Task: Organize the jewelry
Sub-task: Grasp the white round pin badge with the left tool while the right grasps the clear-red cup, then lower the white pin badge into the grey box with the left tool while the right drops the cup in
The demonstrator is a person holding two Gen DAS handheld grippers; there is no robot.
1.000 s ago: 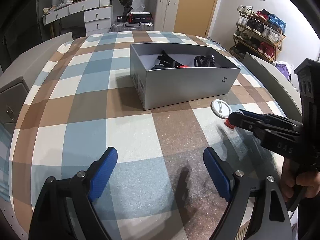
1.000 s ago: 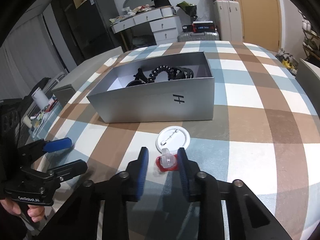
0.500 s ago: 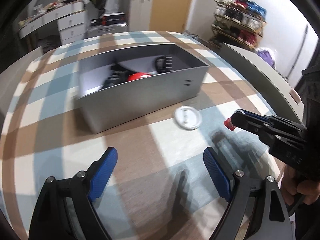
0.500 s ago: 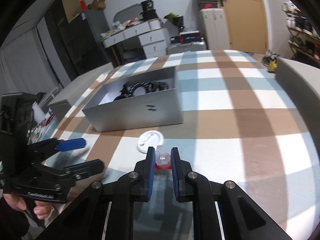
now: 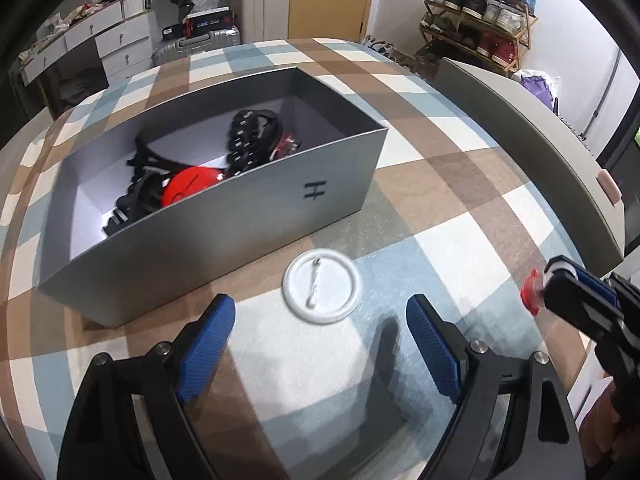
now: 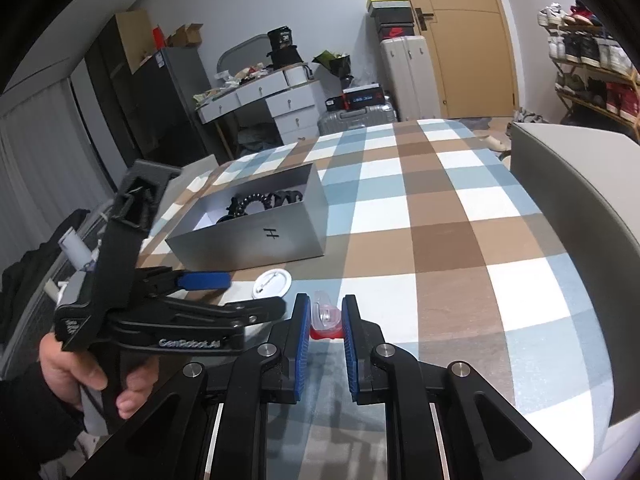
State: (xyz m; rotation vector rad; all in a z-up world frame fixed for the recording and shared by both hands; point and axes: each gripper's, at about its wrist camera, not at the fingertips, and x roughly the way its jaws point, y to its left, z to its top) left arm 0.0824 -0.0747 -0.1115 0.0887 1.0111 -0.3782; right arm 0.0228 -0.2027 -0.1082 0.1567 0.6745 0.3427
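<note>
A grey open box (image 5: pixel 208 216) stands on the checked tablecloth, holding black hair ties and a red piece (image 5: pixel 188 184); it also shows in the right wrist view (image 6: pixel 256 232). A white round pin badge (image 5: pixel 321 291) lies face down in front of it, also in the right wrist view (image 6: pixel 272 283). My left gripper (image 5: pixel 320 336) is open, just short of the badge. My right gripper (image 6: pixel 325 320) is shut on a small red and clear clip (image 6: pixel 326 318), held above the table, and the clip shows in the left wrist view (image 5: pixel 532 294).
A grey chair back (image 6: pixel 576 208) stands at the table's right edge. Drawers (image 6: pixel 280 104), suitcases and a shoe rack (image 5: pixel 476 12) are beyond the table.
My right gripper closed on the red clip and lifted it off the table. My left gripper moved forward toward the badge and the box.
</note>
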